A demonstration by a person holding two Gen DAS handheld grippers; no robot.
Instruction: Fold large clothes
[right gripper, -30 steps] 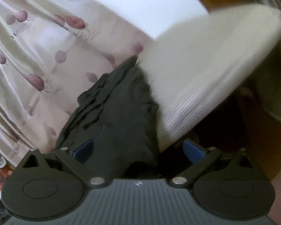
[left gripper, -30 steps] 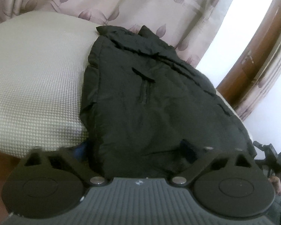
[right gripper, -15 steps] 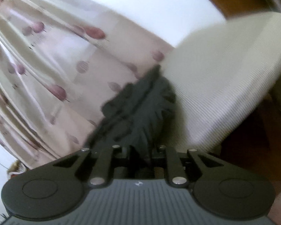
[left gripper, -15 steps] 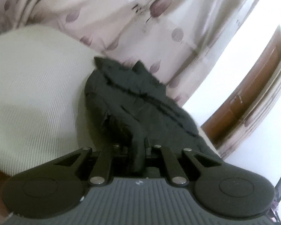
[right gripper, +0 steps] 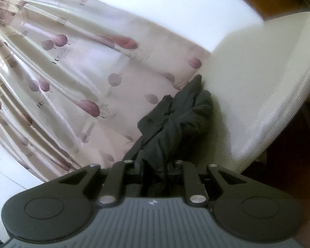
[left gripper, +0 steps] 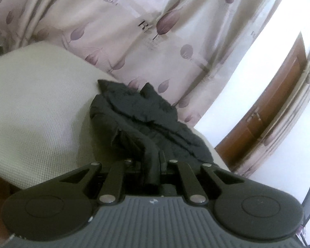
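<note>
A large black padded garment (left gripper: 146,119) lies on a cream textured bed cover (left gripper: 35,103), its far end by the curtain. My left gripper (left gripper: 152,165) is shut on the garment's near edge, a bunched fold of black cloth pinched between the jaws and lifted off the bed. In the right wrist view the same black garment (right gripper: 175,115) stretches away from my right gripper (right gripper: 155,165), which is shut on another part of the near edge. Cloth hides the pads of both grippers.
A pale curtain with purple leaf print (left gripper: 155,31) hangs close behind the bed. A brown wooden door (left gripper: 266,115) and white wall stand to the right in the left wrist view. The bed's edge (right gripper: 264,128) drops to dark floor on the right.
Both grippers went from open around the garment's near edge to shut on it, then rose, pulling the cloth up and bunching it; both views tilted upward to show more curtain.
</note>
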